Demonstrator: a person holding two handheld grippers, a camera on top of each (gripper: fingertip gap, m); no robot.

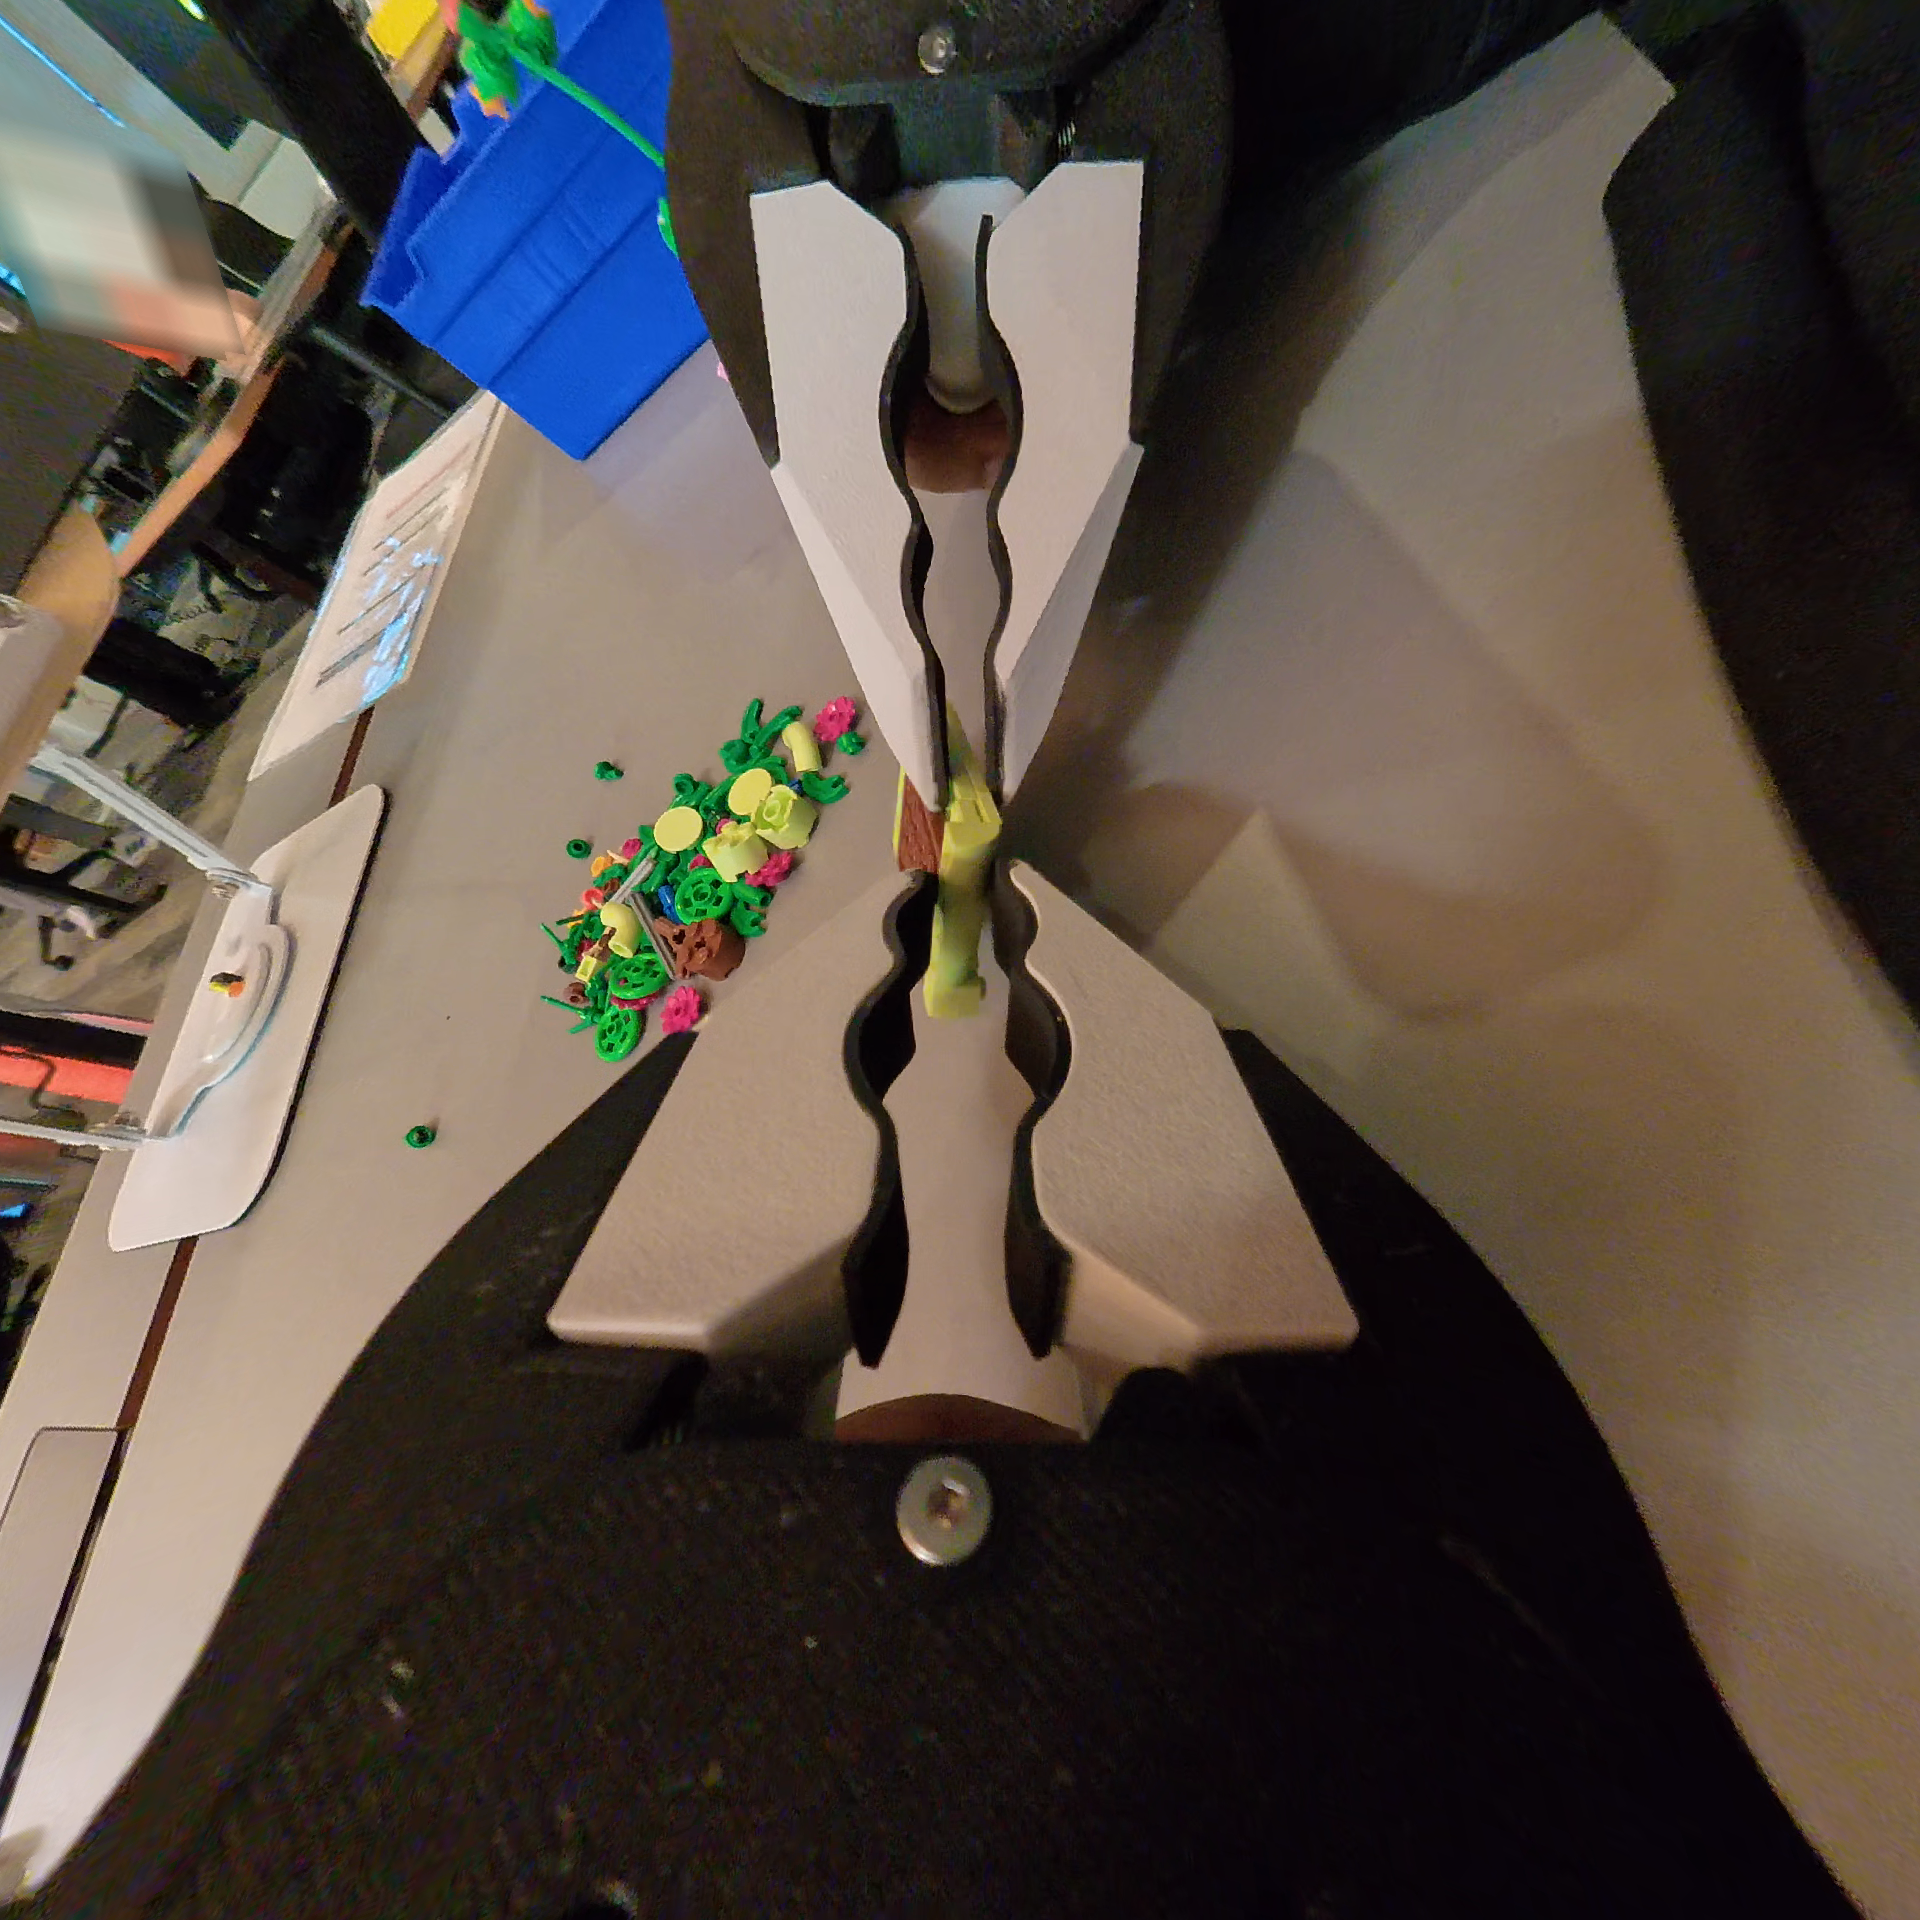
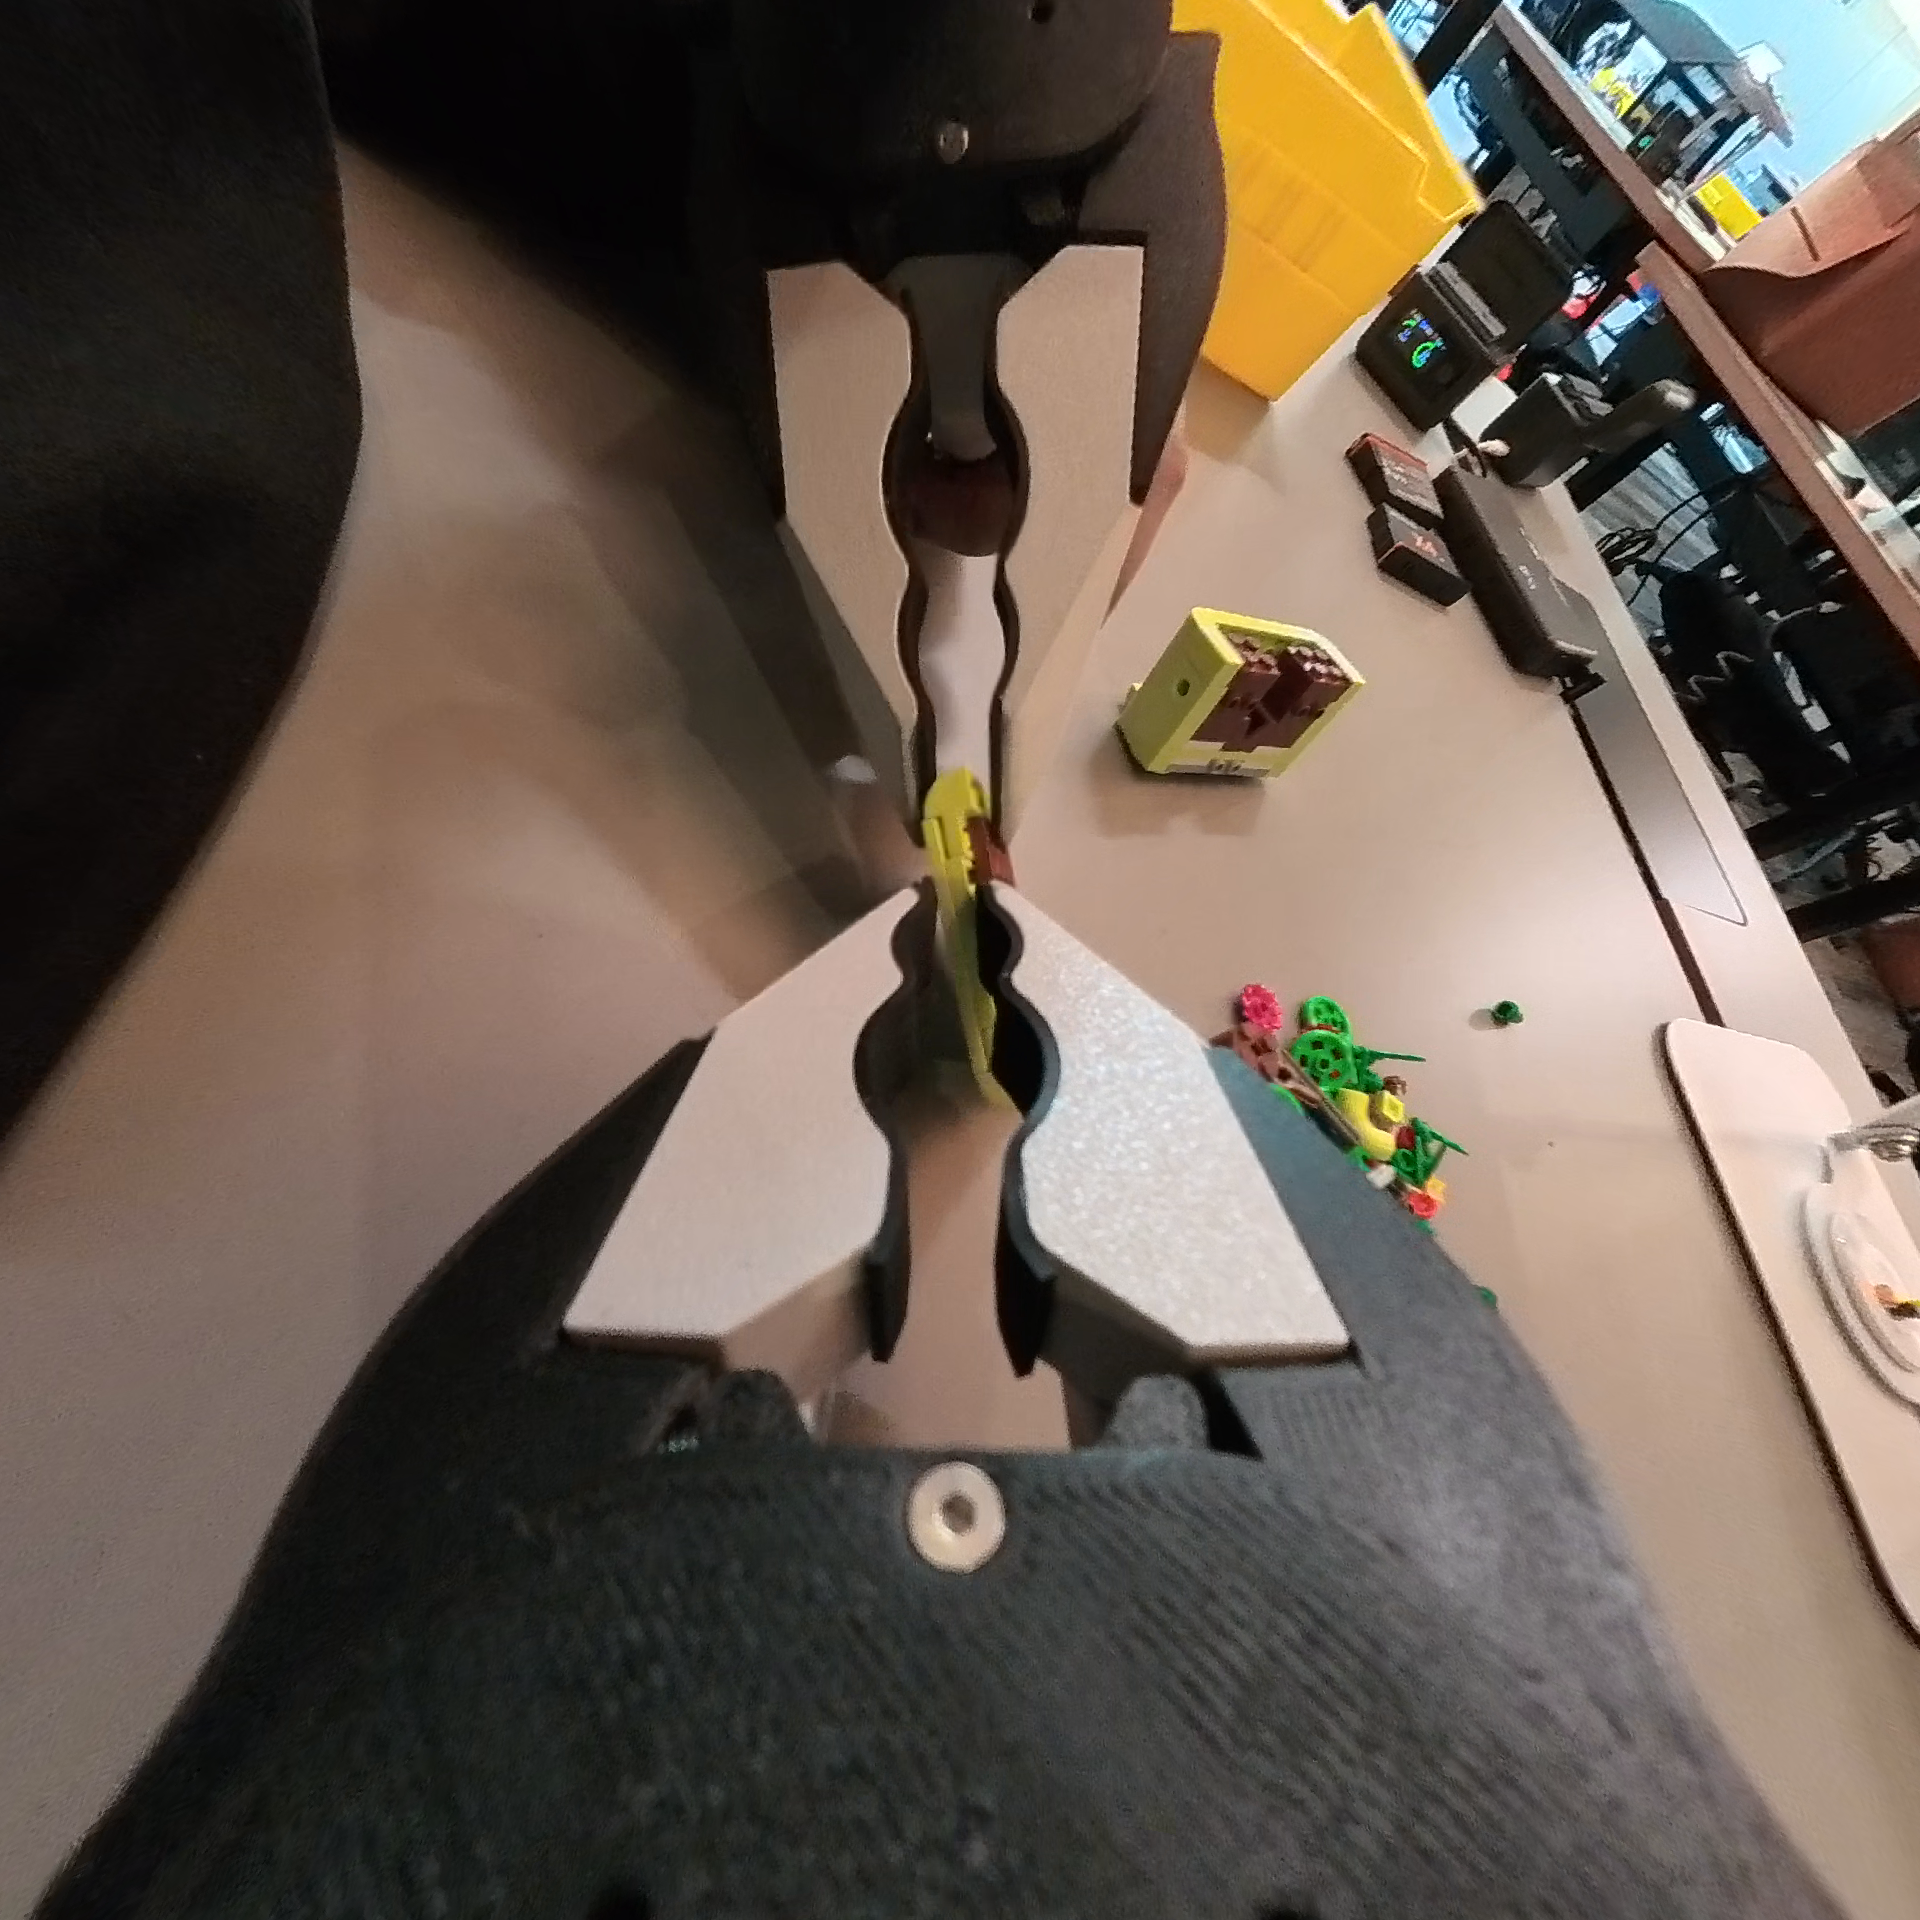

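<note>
Nearest, left tongs (image 1: 961, 883) clamped on a lime-green brick piece (image 1: 958, 935), its far end carrying a small brown part. Tip to tip with them, right tongs (image 2: 961, 894) pinched on the same lime-green piece (image 2: 961, 935) from the opposite side, both pairs nearly together around it, held above the bench (image 1: 582, 644). Just beyond, on the bench top, a loose pile of small bricks (image 1: 691, 873): green wheels and leaves, pink flowers, pale yellow rounds, brown bits; a few stray green studs lying apart from it. Toward the bench edge, a white mat (image 1: 260, 997) bearing a clear plastic holder. Farther along, a lime-green box with brown bricks on top (image 2: 1242, 691), standing alone. Beyond that, black flat devices (image 2: 1413, 520) near the edge, a yellow bin (image 2: 1309, 177) and a blue bin (image 1: 540, 239) at the far end.
</note>
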